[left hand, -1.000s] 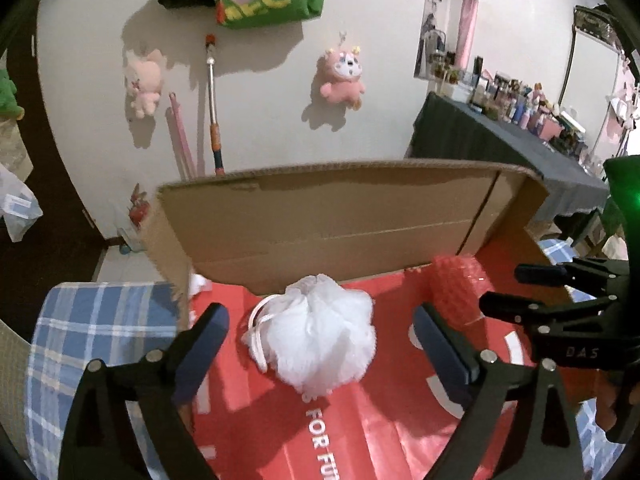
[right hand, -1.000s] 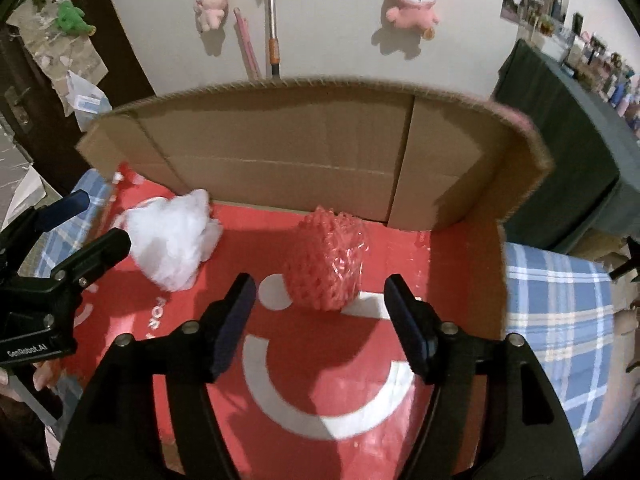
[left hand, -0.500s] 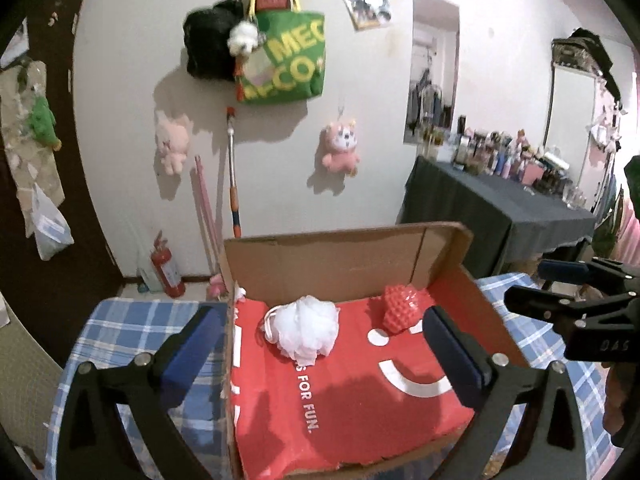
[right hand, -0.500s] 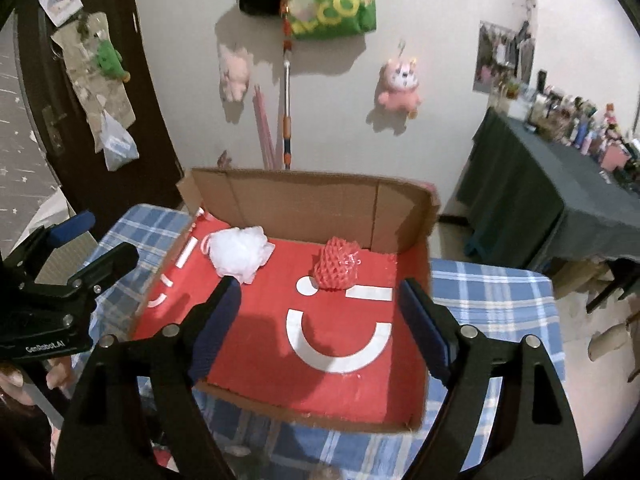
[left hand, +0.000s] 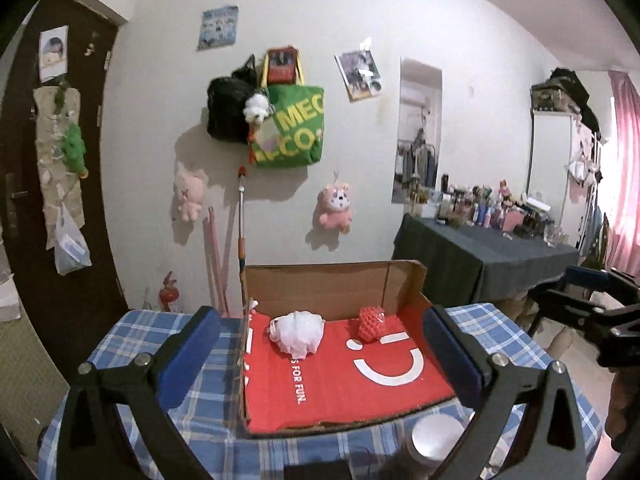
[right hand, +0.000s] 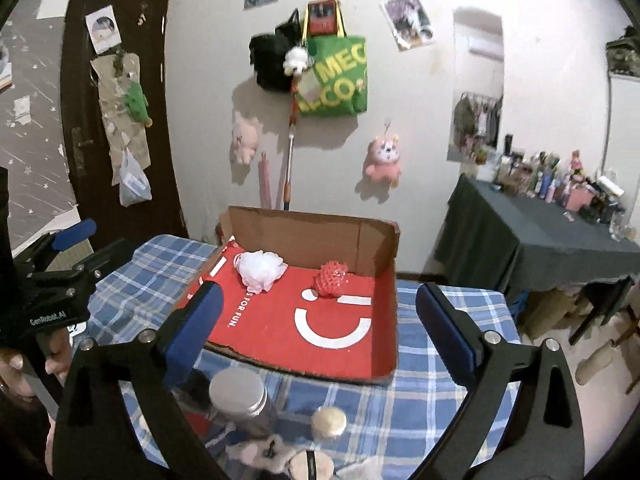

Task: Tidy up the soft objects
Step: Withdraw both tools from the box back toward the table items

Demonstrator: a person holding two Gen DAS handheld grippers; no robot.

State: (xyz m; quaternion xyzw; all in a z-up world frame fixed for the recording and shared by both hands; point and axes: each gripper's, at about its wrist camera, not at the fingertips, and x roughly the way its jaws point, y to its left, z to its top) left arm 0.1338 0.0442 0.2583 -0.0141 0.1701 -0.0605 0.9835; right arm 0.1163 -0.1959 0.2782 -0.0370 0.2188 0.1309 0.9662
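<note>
Near the right gripper [right hand: 316,320] — fingers released, just widening, nothing between — a cream puff [right hand: 329,421] unseen leftward.

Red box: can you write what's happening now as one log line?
left gripper: open | right gripper: open, jaws just widened, empty | white mesh pouf, red net ball: in red cardboard box

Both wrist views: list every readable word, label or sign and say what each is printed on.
"S FOR FUN." on the red box floor, first letters hidden behind the white bath pouf.
"MEC" over "CO", cut off, on the green tote bag.
"GenRobot.AI" on the left gripper body.
A white smiley mark on the box floor, no letters.
Wall posters and dresser bottle labels: too small to read.
</note>
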